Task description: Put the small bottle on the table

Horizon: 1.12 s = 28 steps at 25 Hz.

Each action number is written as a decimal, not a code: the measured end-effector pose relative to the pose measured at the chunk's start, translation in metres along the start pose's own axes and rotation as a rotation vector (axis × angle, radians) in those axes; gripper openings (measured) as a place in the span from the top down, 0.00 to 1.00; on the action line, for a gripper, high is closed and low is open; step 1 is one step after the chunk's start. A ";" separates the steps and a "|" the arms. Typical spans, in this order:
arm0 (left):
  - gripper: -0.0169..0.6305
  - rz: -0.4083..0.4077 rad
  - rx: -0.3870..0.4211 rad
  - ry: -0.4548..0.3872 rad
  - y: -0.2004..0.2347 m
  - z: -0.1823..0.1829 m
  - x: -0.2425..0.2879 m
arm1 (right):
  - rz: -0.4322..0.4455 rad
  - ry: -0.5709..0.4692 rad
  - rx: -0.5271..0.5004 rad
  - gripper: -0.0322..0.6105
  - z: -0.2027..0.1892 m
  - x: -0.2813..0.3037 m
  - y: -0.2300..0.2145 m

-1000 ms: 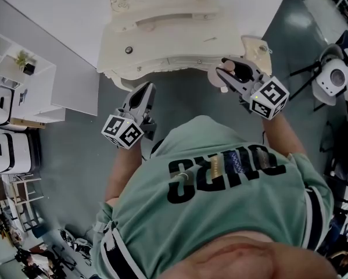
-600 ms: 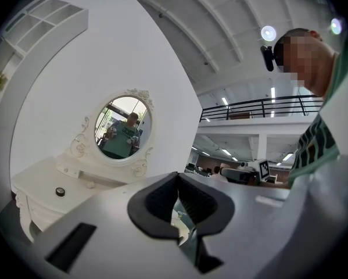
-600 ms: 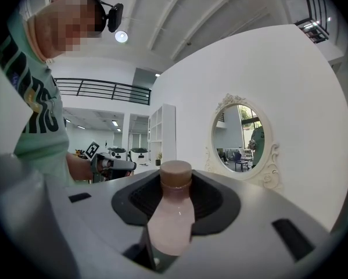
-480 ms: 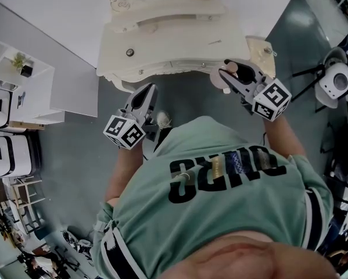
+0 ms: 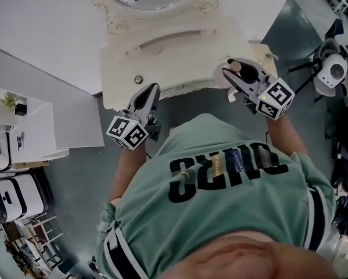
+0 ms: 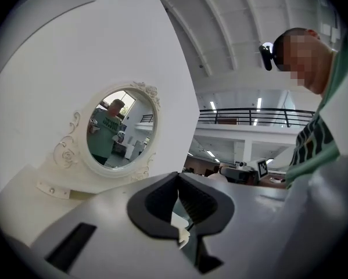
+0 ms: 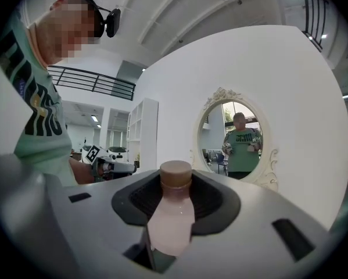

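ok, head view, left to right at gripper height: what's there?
white shelf unit → left gripper → right gripper holding the small bottle → white machine on a black stand

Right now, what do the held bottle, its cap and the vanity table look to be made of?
The small bottle is pale pink, opaque and matte: likely plastic, possibly frosted glass. Its cap is tan, dull and flat-topped: plastic or wood-look, can't tell which. The table is cream with a smooth painted finish and carved scroll trim: probably painted wood or moulded resin.
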<state>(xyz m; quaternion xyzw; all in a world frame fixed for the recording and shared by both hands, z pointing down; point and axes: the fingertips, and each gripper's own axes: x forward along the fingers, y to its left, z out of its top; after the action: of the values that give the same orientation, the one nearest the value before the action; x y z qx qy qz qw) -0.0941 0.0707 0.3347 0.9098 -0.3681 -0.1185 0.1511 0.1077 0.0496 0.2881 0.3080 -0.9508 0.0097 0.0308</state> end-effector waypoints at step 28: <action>0.96 -0.007 -0.013 0.077 0.182 0.052 0.052 | -0.064 -0.005 0.070 0.75 0.009 0.164 -0.096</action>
<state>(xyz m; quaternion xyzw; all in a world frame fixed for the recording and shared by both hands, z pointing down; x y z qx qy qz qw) -0.1898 -0.1000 0.3473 0.9139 -0.3582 -0.0864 0.1704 0.0313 -0.1244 0.2901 0.3392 -0.9397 0.0412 0.0177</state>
